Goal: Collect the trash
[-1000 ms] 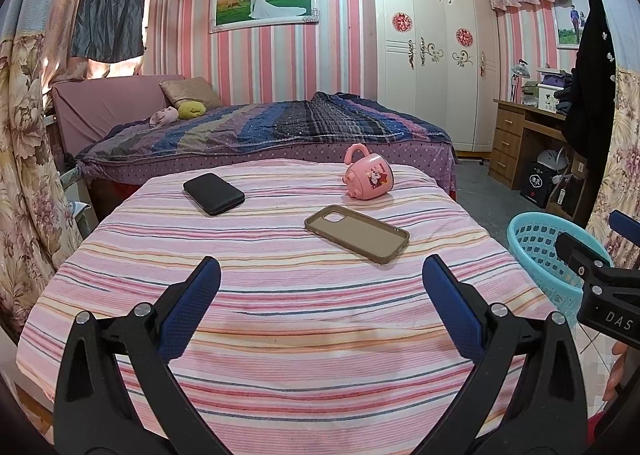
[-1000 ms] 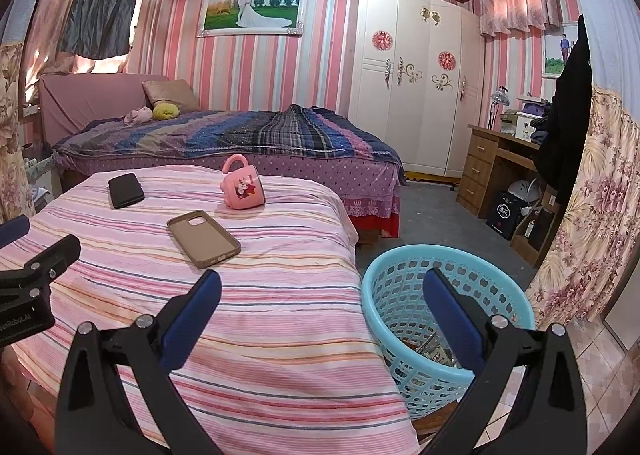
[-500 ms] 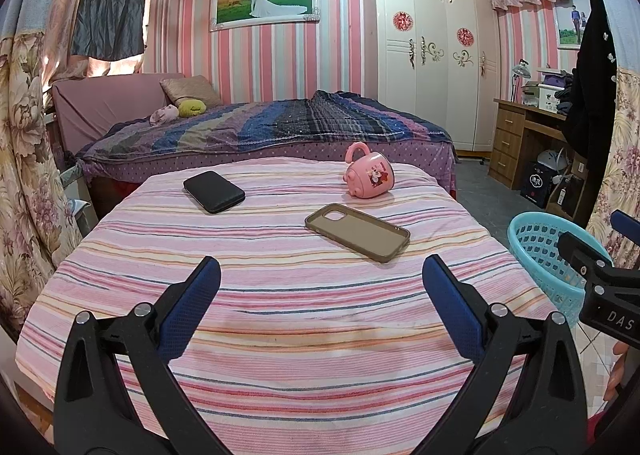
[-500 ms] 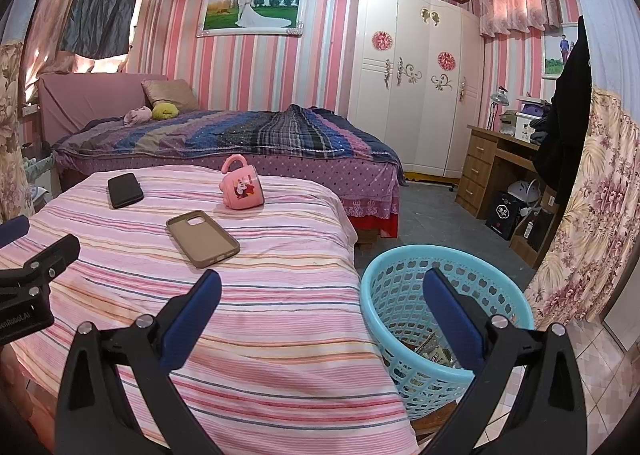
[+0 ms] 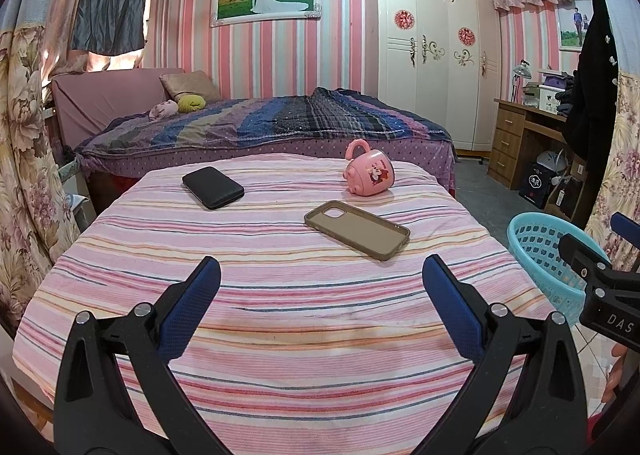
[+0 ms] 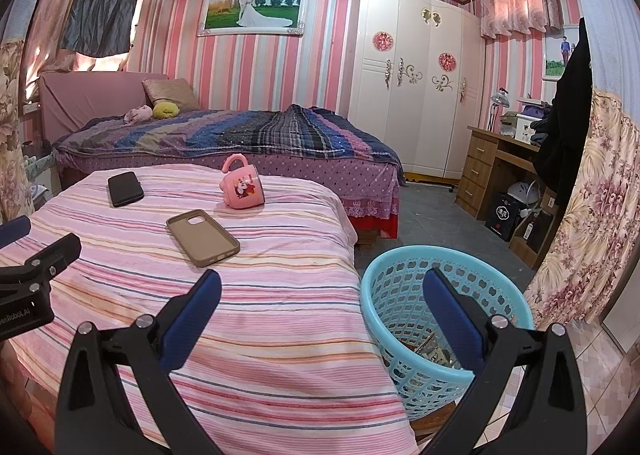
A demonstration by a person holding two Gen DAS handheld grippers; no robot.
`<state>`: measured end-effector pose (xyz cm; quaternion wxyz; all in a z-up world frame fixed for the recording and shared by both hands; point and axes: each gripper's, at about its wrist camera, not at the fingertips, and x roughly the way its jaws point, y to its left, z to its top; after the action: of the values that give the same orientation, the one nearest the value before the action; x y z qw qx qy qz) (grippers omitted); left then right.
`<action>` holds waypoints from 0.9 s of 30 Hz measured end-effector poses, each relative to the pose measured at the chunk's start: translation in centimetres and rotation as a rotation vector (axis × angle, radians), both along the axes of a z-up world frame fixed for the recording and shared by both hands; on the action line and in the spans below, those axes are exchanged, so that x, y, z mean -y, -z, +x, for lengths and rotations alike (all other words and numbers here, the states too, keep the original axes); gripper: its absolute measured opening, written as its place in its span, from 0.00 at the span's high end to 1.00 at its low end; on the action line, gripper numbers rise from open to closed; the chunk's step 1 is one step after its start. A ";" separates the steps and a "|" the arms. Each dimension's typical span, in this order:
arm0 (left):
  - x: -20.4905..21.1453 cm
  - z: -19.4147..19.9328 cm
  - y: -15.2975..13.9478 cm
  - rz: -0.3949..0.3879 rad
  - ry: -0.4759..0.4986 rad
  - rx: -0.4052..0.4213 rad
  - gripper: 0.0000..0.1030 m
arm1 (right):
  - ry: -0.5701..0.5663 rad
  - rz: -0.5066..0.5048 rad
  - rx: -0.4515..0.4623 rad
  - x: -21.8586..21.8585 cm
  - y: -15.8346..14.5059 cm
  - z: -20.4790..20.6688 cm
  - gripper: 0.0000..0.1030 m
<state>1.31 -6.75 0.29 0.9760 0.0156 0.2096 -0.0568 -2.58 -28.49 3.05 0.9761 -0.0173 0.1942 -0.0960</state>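
Pink-striped cloth is covering the surface (image 5: pixel 280 295), carrying only a phone case (image 5: pixel 357 230), a black phone (image 5: pixel 213 187) and a pink mug (image 5: pixel 370 173). Both the left gripper (image 5: pixel 320 295) and the right gripper (image 6: pixel 320 295) are hovering with fingers spread wide, holding nothing. Trash is lying in the blue basket (image 6: pixel 404 275) at lower right; scanning for leftovers before reaching seems wisest.

— What can you read from your left wrist camera?

— At your three o'clock, the right gripper (image 5: pixel 612 275) carries white letters "DAS" on its black body; the rest runs out of view.

— And from your right wrist camera?

— At your nine o'clock, the left gripper (image 6: pixel 28 279) shows "enRobot.AI", its start cut off. At your two o'clock, a black box (image 6: pixel 505 216) under the desk bears white characters, too small to read.
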 end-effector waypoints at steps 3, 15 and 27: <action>0.0 0.0 0.0 -0.001 0.000 -0.002 0.05 | -0.002 -0.004 0.001 -0.1 0.0 0.0 0.04; -0.2 0.1 -0.1 0.004 -0.003 0.004 0.05 | -0.002 -0.004 0.000 -0.1 -0.1 0.0 0.04; -0.1 0.1 -0.1 0.002 -0.002 0.003 0.05 | -0.001 -0.003 0.000 0.0 -0.1 0.0 0.04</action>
<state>1.36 -6.66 0.41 0.9764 0.0164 0.2079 -0.0556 -2.58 -28.53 3.12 0.9761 -0.0191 0.1939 -0.0958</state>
